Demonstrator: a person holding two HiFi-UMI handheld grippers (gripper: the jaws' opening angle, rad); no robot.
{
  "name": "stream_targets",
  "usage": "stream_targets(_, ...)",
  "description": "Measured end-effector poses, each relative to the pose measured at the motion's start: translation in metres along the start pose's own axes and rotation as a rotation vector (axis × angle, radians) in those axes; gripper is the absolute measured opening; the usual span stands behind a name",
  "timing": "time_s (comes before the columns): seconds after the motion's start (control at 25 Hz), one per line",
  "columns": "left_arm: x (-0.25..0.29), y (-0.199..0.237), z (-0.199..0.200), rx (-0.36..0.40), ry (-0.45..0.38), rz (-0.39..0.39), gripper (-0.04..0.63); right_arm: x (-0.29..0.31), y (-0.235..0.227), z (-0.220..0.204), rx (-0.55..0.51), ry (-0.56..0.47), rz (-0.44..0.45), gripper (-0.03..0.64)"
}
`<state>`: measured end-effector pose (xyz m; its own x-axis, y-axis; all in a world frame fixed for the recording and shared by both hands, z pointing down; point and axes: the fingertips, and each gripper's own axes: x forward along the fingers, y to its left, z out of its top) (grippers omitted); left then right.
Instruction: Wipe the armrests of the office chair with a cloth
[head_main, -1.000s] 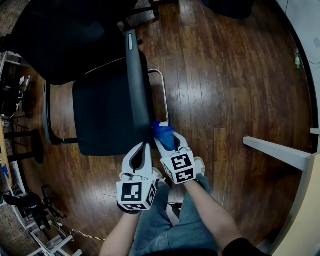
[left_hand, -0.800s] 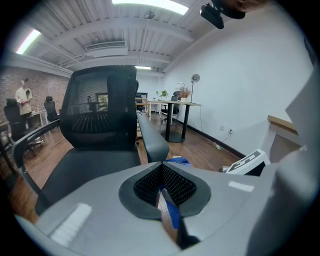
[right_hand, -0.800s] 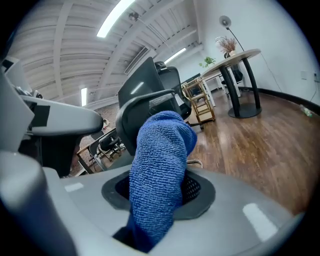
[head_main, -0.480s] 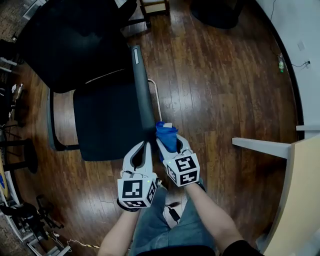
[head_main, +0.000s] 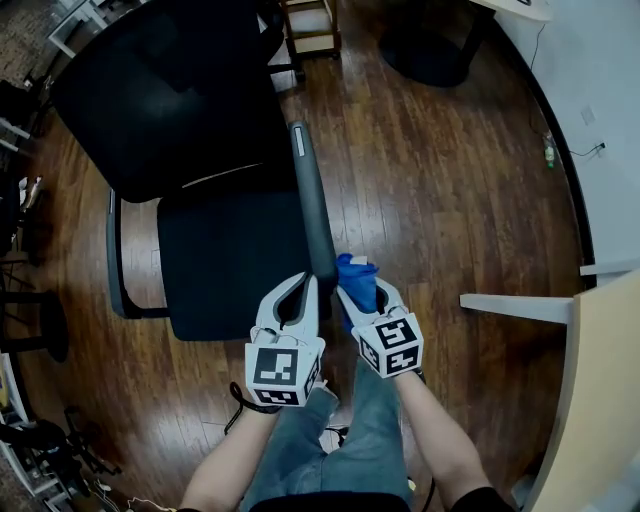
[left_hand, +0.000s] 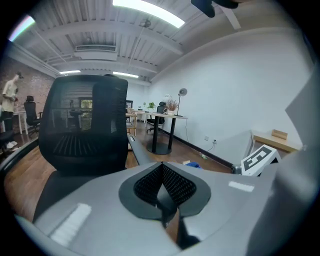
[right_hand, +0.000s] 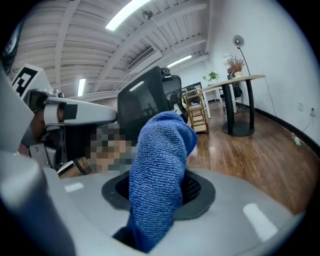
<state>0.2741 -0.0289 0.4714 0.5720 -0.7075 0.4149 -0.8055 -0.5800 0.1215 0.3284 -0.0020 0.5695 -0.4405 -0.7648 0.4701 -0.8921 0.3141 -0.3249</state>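
Close below us, the left gripper (head_main: 306, 288) holds its jaws together on nothing, while the right gripper (head_main: 366, 292) clamps the blue cloth (head_main: 356, 274). Over the last 1 second both have stayed at the near end of the armrest (head_main: 311, 200) of the office chair (head_main: 225, 255), cloth just beside it; we judge the stroke along its length still lies ahead.
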Motion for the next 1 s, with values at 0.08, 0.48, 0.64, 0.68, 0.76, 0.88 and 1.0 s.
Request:
stream_targets(0.08, 0.010, 0.003, 0.007, 0.001, -0.005, 0.012, 0.003, 0.001, -0.009, 0.006, -0.010, 0.001, 0.021, 0.141)
stream_targets(0.48, 0.069, 0.025, 0.031, -0.047, 0.015, 0.113, 0.003, 0.041, -0.034, 0.054, -0.043, 0.013, 0.151, 0.141)
stream_targets(0.64, 0.083, 0.037, 0.040, -0.055, 0.029, 0.144, 0.003, 0.058, -0.042, 0.072, -0.038, 0.028, 0.169, 0.141)
stream_targets(0.68, 0.088, 0.039, 0.042, -0.059, 0.030, 0.150, 0.003, 0.062, -0.045, 0.076, -0.037, 0.032, 0.173, 0.141)
stream_targets(0.76, 0.097, 0.043, 0.049, -0.067, 0.029, 0.162, 0.003, 0.071, -0.052, 0.085, -0.040, 0.038, 0.180, 0.141)
stream_targets(0.88, 0.110, 0.051, 0.057, -0.078, 0.028, 0.181, 0.003, 0.085, -0.060, 0.098, -0.050, 0.043, 0.192, 0.141)
stream_targets(1.0, 0.121, 0.060, 0.063, -0.091, 0.026, 0.201, 0.003, 0.099, -0.066, 0.111, -0.058, 0.050, 0.205, 0.141)
